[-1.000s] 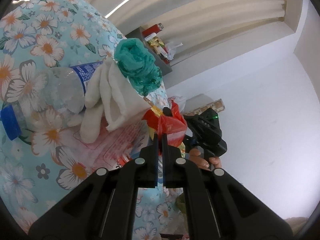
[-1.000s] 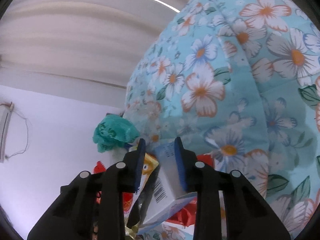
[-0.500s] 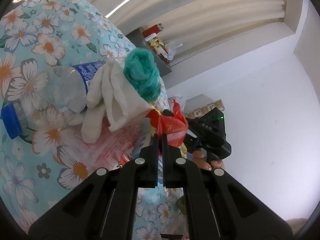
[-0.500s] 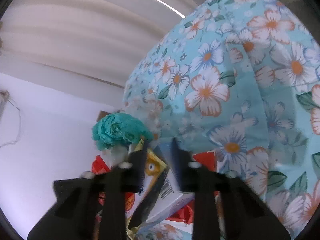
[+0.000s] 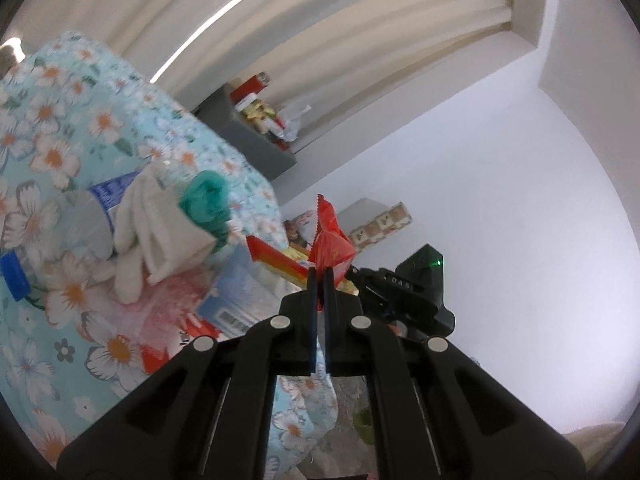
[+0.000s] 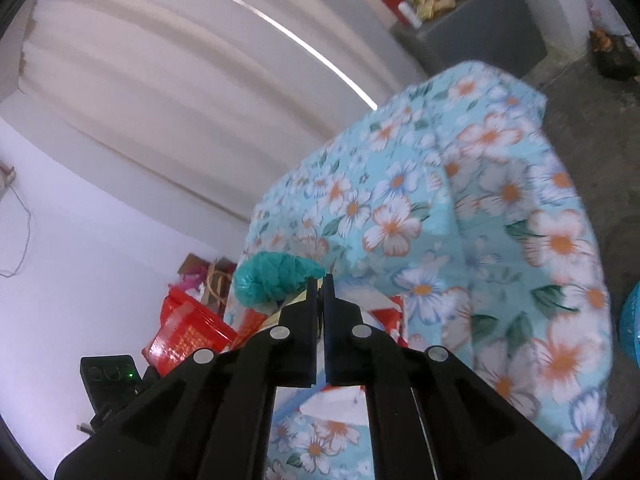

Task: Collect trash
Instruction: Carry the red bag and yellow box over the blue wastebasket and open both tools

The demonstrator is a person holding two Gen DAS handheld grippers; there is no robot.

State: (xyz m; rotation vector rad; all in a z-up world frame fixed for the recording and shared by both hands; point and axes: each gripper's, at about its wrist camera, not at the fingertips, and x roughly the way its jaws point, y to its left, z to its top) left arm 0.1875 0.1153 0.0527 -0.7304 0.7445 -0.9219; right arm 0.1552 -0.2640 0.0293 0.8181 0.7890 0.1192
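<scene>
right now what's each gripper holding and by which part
Left gripper pinches the red wrapper by its lower twisted end. Right gripper is shut, but on what cannot be told.

Glossy red foil wrapper (image 5: 331,249)

A home: floral bedsheet (image 6: 460,216), pleated curtains (image 5: 360,40) (cluttered grey shelf (image 5: 248,136)).

Bright diffuse daylight, washed-out white wall, fisheye-curved edges, slight motion blur
</scene>
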